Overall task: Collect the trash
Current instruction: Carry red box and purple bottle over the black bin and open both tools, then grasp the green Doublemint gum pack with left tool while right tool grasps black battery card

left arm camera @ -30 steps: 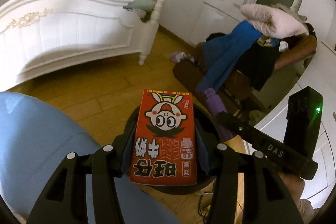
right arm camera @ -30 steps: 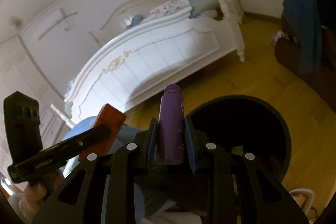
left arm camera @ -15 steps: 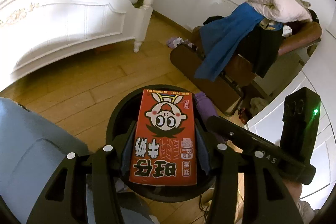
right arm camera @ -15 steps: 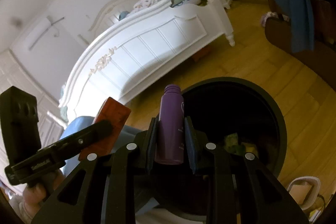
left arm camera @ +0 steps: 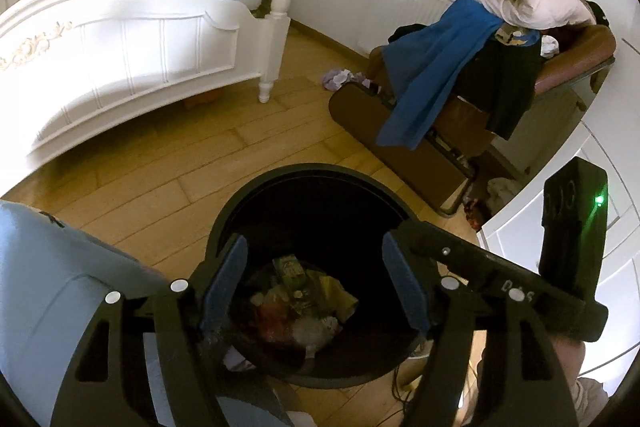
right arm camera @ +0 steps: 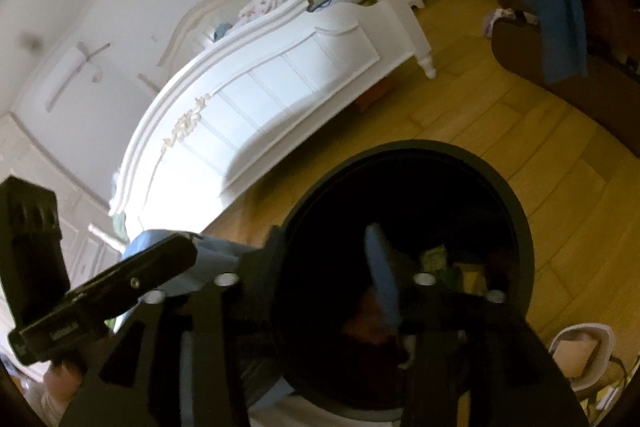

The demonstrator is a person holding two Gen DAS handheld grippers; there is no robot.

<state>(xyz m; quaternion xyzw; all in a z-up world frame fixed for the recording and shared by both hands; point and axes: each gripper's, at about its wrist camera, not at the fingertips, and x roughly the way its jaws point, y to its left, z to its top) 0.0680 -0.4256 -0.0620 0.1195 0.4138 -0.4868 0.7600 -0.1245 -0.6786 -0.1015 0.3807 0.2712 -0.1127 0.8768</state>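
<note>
A round black trash bin (left arm camera: pixel 304 170) stands on the wooden floor right under both grippers. At its bottom lies mixed trash (left arm camera: pixel 304 303): greenish wrappers, white scraps and something reddish. My left gripper (left arm camera: pixel 314 243) hangs over the bin mouth, its jaws opening with nothing between the blue pads (left arm camera: pixel 224 279). In the blurred right wrist view, my right gripper (right arm camera: pixel 324 233) is also above the bin (right arm camera: pixel 516 211), jaws opening and empty. The red milk carton and the purple bottle are in neither gripper. Each gripper's black body shows in the other's view: the right gripper (left arm camera: pixel 500 287), the left gripper (right arm camera: pixel 120 283).
A white bed (left arm camera: pixel 120 39) fills the far left. A brown recliner (left arm camera: pixel 420 147) draped with blue cloth and a pillow stands at the right, with a white cabinet (left arm camera: pixel 520 227) beside it. The person's blue trouser leg (left arm camera: pixel 52 287) is by the bin.
Both grippers have let go over the bin: the red carton has left the left jaws and the purple bottle the right jaws. Both pairs of jaws stand wider.
</note>
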